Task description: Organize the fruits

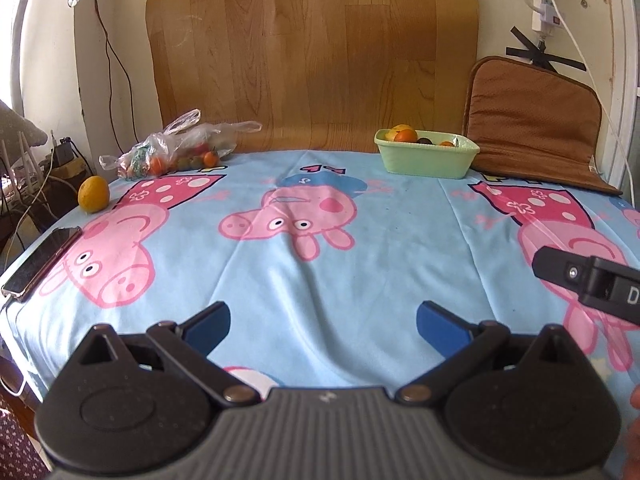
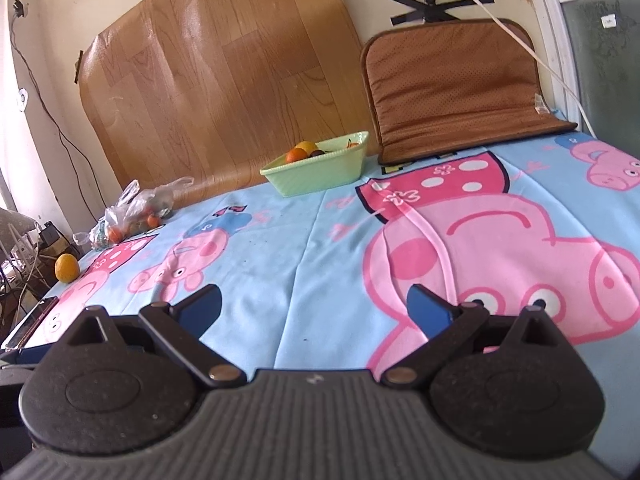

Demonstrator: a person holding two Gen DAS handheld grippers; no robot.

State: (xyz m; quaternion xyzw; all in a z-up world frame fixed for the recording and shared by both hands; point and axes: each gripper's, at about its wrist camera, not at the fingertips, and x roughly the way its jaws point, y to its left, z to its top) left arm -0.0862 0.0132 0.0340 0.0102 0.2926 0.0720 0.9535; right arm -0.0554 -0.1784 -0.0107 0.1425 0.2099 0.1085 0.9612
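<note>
Left gripper [image 1: 323,326], right gripper [image 2: 314,312]: black linkage arms, brass-coloured pivot pins, blue pads [image 1: 439,325], ribbed grey housing, round black hubs.

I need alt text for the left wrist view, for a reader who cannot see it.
The open left tool hovers over a blue cartoon-pig tablecloth. A green dish of fruit stands at the far edge, a plastic bag of fruit far left, with a yellow fruit and a phone nearer.
</note>
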